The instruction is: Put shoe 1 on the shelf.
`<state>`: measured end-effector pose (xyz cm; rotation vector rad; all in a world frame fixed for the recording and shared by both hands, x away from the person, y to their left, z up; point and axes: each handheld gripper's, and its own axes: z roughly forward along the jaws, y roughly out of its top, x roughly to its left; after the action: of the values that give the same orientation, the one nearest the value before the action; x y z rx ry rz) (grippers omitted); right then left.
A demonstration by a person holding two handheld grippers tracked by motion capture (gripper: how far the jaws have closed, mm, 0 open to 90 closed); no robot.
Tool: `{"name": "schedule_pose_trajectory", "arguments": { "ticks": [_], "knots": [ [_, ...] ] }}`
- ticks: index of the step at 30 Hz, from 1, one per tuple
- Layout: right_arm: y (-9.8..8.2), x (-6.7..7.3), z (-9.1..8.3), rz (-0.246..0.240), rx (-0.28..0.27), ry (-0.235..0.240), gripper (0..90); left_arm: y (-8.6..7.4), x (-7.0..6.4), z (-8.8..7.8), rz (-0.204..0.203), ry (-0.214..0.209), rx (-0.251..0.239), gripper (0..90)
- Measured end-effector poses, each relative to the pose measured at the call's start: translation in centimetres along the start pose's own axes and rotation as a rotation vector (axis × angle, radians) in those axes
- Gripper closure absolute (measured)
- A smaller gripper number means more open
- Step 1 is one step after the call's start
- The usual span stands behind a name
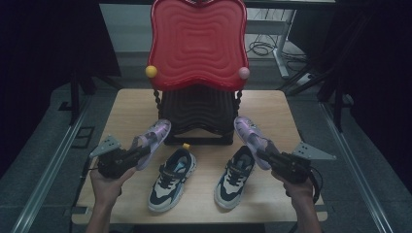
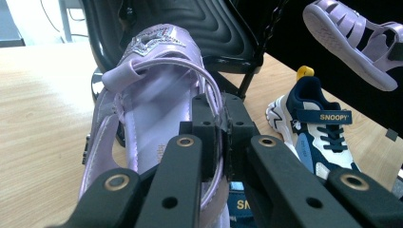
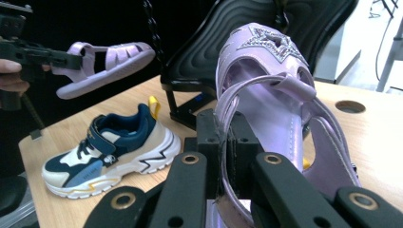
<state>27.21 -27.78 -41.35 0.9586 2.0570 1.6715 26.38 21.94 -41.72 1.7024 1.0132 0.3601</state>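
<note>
Both forearms rise from the frame's bottom. The left gripper (image 1: pixel 141 148) and right gripper (image 1: pixel 260 153) each pinch one of two purple sandals (image 1: pixel 154 138) mid-frame, above two sneakers (image 1: pixel 172 179).

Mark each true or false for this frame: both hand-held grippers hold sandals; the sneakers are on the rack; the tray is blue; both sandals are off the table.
1. Each hand-held gripper is shut on a purple sandal. True: the left hand-held gripper grips the left sandal by a strap, and the right hand-held gripper grips the right sandal the same way.
2. The two sneakers sit on the black rack. False: the left sneaker and right sneaker stand on the wooden table, in front of the black rack.
3. The tray on top of the rack is blue. False: the tray is red.
4. Both sandals are lifted off the table. True.
</note>
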Motion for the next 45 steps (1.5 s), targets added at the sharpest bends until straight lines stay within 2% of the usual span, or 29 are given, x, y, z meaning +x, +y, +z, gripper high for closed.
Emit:
{"name": "schedule_pose_trajectory", "arguments": {
  "ticks": [7, 19, 29, 38, 45],
  "knots": [
    [0.6, 0.8, 1.2, -0.011, 0.002, 0.035, 86.2, 0.6, -0.3, 0.6, 0.003, -0.014, -0.007, 85.8],
    [1.8, 1.5, 4.9, -0.025, 0.015, 0.074, 86.2, 1.8, -0.5, 2.4, 0.028, -0.018, -0.008, 85.8],
    [2.3, 1.7, 7.2, -0.04, 0.033, 0.071, 86.2, 2.4, -0.5, 3.5, 0.043, -0.011, -0.018, 85.8],
    [2.7, 1.7, 9.0, -0.01, 0.02, 0.059, 86.2, 3.5, -0.5, 4.7, 0.061, -0.011, -0.027, 85.8],
    [3.2, 1.7, 9.9, -0.014, 0.015, 0.047, 86.2, 4.1, -0.3, 5.4, 0.066, -0.001, -0.032, 85.7]
  ]
}}
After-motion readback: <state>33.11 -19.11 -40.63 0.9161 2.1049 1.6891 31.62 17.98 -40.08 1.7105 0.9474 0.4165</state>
